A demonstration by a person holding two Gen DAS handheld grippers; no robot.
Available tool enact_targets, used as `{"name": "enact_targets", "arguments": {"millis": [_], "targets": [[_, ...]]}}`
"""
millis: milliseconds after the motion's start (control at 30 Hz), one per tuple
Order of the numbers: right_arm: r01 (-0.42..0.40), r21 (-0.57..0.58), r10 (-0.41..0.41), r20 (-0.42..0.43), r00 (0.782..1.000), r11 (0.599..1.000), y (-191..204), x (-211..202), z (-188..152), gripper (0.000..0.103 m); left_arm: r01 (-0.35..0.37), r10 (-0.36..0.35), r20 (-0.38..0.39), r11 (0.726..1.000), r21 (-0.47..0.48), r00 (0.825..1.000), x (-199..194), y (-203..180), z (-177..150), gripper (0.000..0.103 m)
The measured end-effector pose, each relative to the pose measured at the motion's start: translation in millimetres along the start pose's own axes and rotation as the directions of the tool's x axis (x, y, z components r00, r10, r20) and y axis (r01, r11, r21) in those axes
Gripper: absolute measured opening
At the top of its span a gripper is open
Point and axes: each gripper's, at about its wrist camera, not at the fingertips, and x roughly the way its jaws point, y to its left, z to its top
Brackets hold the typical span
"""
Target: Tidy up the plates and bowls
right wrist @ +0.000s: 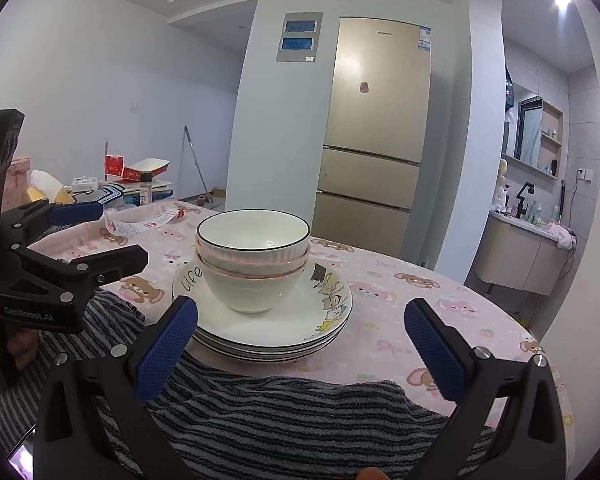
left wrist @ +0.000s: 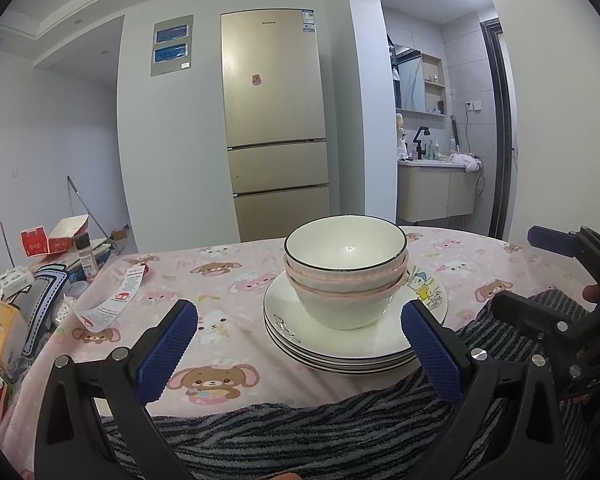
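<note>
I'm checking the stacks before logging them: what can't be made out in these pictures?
- Bowl stack: the lower bowls' insides, hidden by the top bowl in both views.
- Plate stack: the count, only thin rim edges show.
- Plate drawings: partly covered by the bowls.
- Fridge label: too small.

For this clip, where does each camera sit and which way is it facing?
Left wrist: on the left gripper, low over the striped towel, facing the stacked bowls on the plates and the fridge; its open blue fingers show, with the right gripper at the right edge.
Right wrist: on the right gripper, facing the same stack from further right; the left gripper shows at the left edge.
Shared: bowls, plates, towel, pink tablecloth, fridge, bathroom sink.
</note>
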Motion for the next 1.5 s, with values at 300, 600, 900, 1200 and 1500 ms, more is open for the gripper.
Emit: {"name": "enact_targets", "arguments": {"millis": [300, 600, 900, 1200, 1500], "targets": [[0.008, -0.022, -0.007, 0.014, 1.0, 1.0, 6.3, -4.8, -0.8, 0.103, -0.018, 0.018, -0.005, 1.0, 0.005, 1.0, 1.3, -1.0, -0.9, 0.103], [0.016, -0.045, -0.016, 0.017, 1.0, 0.999, 12.7, -6.3, 1.3, 0.103, -0.021, 0.021, -0.007, 1.0, 0.006, 1.0, 1.1, -1.2, -1.2, 0.103], [0.013, -0.039, -0.014, -0.003, 1.0, 0.999, 10.4, -2.4, 1.9, 0.103, -0.026, 0.026, -0.012, 1.0, 0.004, 1.0, 0.9, 0.4, -2.2, 0.103], [0.016, -0.029, -0.016, -0.002, 1.0, 0.999, 9.9, -0.8, 1.0, 0.103, -0.031, 0.031, -0.015, 1.0, 0.0, 0.999, 1.2, 1.4, -2.2, 0.103], [0.015, -0.036, -0.016, -0.003, 1.0, 0.999, 10.3, -0.6, 0.0, 0.103, -0.033, 0.033, -0.016, 0.999, 0.001, 0.999, 1.5, 2.4, -2.1, 0.103]]}}
